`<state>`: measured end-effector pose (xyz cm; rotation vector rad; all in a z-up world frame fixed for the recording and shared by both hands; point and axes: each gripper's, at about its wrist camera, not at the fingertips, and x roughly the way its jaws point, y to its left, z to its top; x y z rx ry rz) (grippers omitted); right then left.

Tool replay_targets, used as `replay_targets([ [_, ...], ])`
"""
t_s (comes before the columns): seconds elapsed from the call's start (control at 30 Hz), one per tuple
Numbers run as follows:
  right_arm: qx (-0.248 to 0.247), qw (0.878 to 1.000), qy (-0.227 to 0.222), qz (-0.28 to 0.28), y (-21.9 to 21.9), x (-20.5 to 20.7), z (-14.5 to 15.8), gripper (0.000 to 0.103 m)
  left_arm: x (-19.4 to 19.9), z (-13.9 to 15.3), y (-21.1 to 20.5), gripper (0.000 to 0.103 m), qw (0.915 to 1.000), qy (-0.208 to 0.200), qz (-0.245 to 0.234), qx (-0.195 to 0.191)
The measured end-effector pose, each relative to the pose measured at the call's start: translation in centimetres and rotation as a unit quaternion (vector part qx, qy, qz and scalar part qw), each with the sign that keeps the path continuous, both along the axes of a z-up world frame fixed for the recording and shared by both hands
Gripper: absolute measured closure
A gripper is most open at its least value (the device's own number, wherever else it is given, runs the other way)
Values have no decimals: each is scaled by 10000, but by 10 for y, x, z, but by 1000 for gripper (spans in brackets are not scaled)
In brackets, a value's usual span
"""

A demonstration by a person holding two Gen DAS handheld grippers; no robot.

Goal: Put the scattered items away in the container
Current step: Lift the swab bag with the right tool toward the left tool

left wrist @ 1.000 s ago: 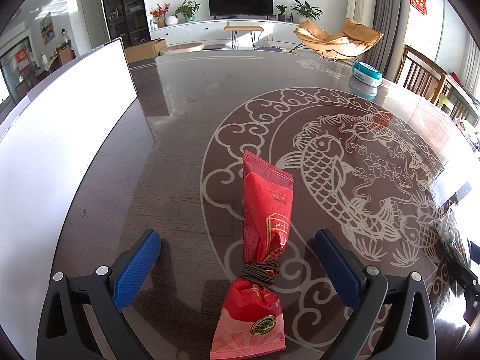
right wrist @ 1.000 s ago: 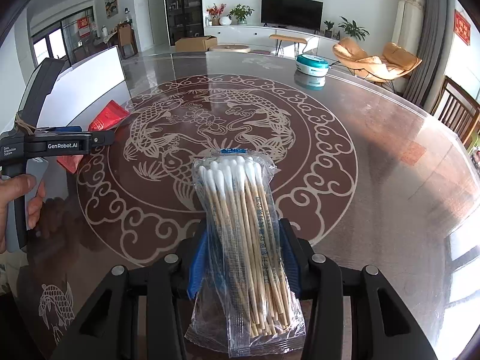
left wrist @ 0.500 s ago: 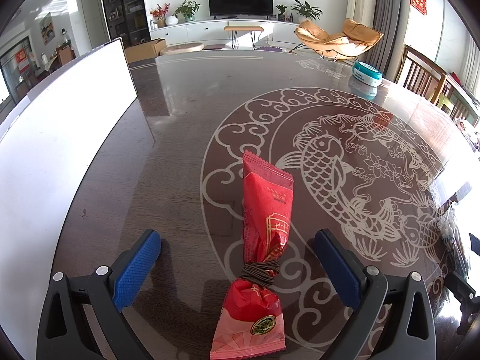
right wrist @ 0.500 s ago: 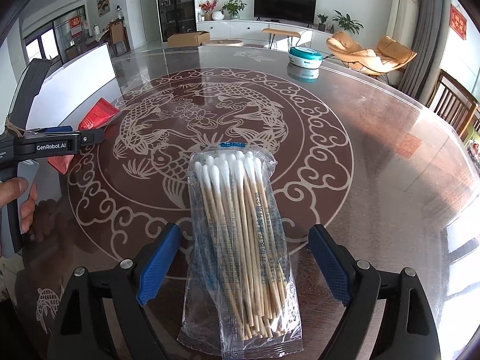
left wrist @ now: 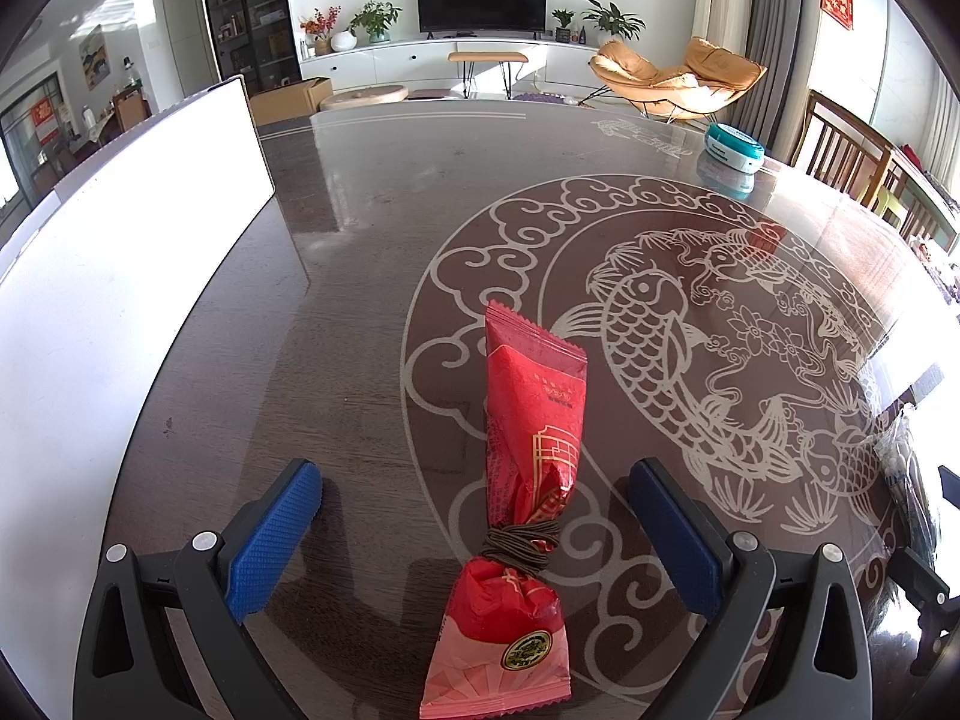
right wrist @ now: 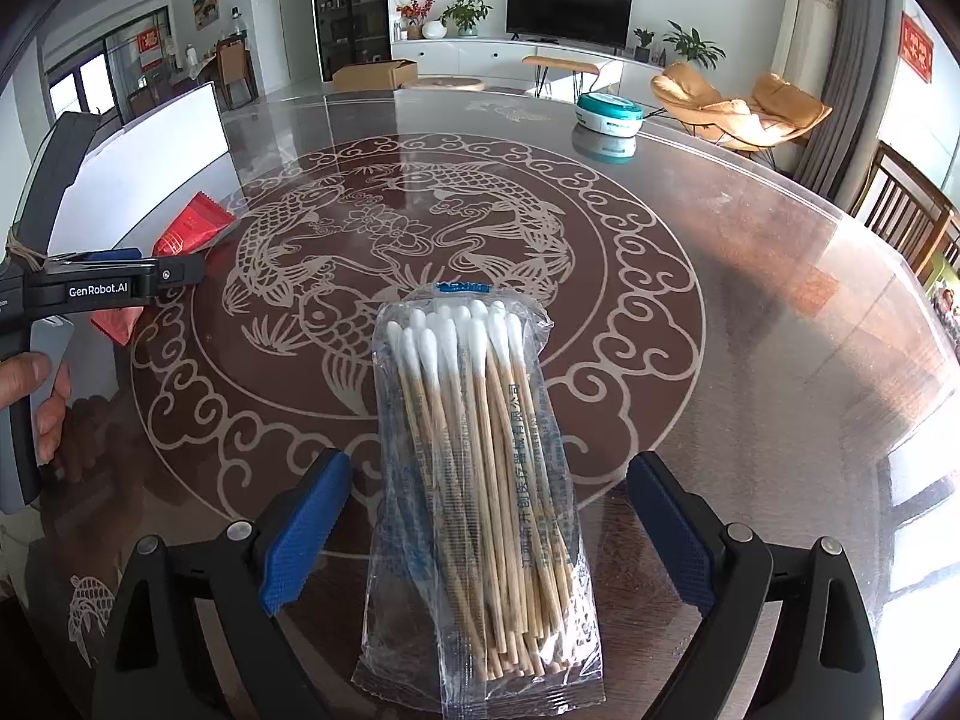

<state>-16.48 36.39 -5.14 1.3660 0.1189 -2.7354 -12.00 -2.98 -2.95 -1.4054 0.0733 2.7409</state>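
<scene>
Two wrist views look down over a dark, glossy round table point(right wrist: 750, 312) patterned with pale fish and cloud scrolls, in a bright living room.

In the right wrist view, the right gripper point(right wrist: 489, 531) has its blue-padded jaws spread wide; they have just been opening. A clear bag of cotton swabs point(right wrist: 480, 480) lies flat on the table between them, white tips pointing to the far side, with a gap on each side so neither pad touches it. At the left edge, a hand point(right wrist: 36, 396) grips the handle of the left gripper point(right wrist: 180, 270). Beyond it stands a white container point(right wrist: 150, 162) on the table's far left. A round teal and white tub point(right wrist: 609, 111) sits near the far edge of the table.

In the left wrist view, the left gripper point(left wrist: 474, 534) is also wide open. A red snack packet point(left wrist: 522, 492), cinched around its middle with a dark elastic band point(left wrist: 522, 543), lies on the table between the jaws, well clear of both pads. The white container's tall wall point(left wrist: 120, 276) fills the left side of this view, close to the packet. The teal tub point(left wrist: 735, 147) sits far right.
</scene>
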Motion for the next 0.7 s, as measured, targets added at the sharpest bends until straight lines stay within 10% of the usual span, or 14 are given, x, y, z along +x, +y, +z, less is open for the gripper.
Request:
replay_targets([
  [0.7,577,9980,234,83,-18,6,3,9,3,1,6,5,9994,7,-330,46],
])
